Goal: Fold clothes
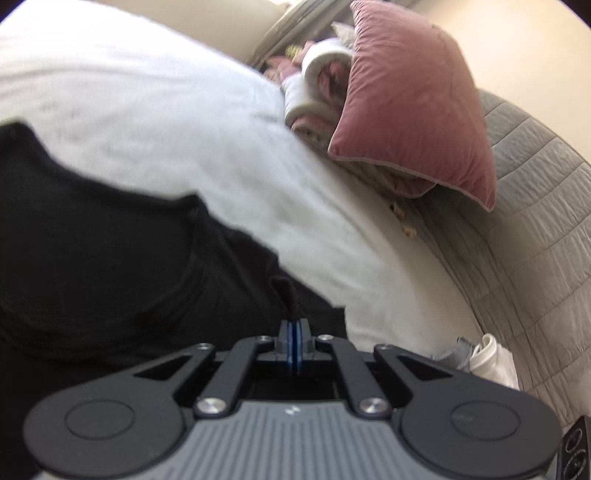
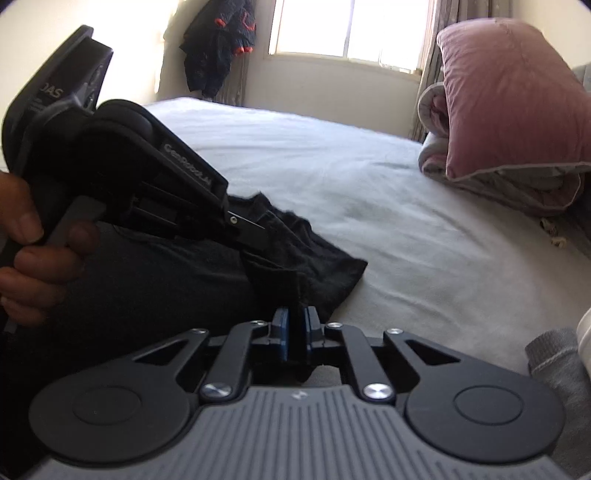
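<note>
A black garment (image 1: 110, 251) lies on the white bed sheet (image 1: 166, 110), filling the lower left of the left wrist view. My left gripper (image 1: 294, 332) is shut on a fold of that black cloth, which sticks up between its blue pads. In the right wrist view the same black garment (image 2: 325, 266) spreads left of centre on the bed. My right gripper (image 2: 295, 325) is shut on another edge of it, with dark fabric between the blue pads. The left gripper (image 2: 255, 236) shows there too, held by a hand (image 2: 29, 251), pinching the cloth just beyond mine.
A pink cushion (image 1: 413, 103) leans on rolled bedding (image 1: 317, 74) at the bed's far side. A grey quilted cover (image 1: 535, 229) runs along the right. White and grey clothes (image 1: 487, 358) lie near the right edge. A dark jacket (image 2: 218, 48) hangs by the window (image 2: 347, 26).
</note>
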### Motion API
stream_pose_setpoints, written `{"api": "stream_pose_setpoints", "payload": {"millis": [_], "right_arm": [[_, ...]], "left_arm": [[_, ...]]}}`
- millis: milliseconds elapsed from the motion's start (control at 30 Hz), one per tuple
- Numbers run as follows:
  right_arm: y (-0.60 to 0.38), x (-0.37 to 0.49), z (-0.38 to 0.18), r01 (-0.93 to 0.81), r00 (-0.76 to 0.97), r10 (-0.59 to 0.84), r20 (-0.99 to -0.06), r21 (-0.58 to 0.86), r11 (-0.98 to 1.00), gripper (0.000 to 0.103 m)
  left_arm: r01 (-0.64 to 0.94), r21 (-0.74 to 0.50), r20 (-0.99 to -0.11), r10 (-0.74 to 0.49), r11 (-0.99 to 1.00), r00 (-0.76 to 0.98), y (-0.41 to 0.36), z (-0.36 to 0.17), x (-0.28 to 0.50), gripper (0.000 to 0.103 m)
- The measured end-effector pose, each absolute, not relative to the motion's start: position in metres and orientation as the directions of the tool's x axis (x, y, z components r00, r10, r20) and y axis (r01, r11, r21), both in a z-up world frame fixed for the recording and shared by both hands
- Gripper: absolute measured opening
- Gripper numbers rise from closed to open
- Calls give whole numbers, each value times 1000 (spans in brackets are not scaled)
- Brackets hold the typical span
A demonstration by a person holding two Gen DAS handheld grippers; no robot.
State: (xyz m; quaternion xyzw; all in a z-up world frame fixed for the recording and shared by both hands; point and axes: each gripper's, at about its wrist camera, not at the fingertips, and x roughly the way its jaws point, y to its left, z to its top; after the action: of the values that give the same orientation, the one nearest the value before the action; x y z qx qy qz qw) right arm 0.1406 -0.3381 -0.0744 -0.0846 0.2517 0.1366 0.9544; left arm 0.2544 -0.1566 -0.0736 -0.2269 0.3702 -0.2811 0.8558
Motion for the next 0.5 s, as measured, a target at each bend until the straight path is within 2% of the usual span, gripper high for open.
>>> {"api": "stream_pose_setpoints", "payload": {"millis": [367, 500], "right_arm": [[-307, 142, -65, -395, 822, 350, -449, -7, 919, 4], [-294, 145, -70, -415, 806, 369, -462, 3, 910, 4]], "left_arm": [[360, -504, -446, -593, 785, 670, -131, -55, 254, 2], [342, -472, -475, -562, 812, 677, -123, -62, 257, 2]]}}
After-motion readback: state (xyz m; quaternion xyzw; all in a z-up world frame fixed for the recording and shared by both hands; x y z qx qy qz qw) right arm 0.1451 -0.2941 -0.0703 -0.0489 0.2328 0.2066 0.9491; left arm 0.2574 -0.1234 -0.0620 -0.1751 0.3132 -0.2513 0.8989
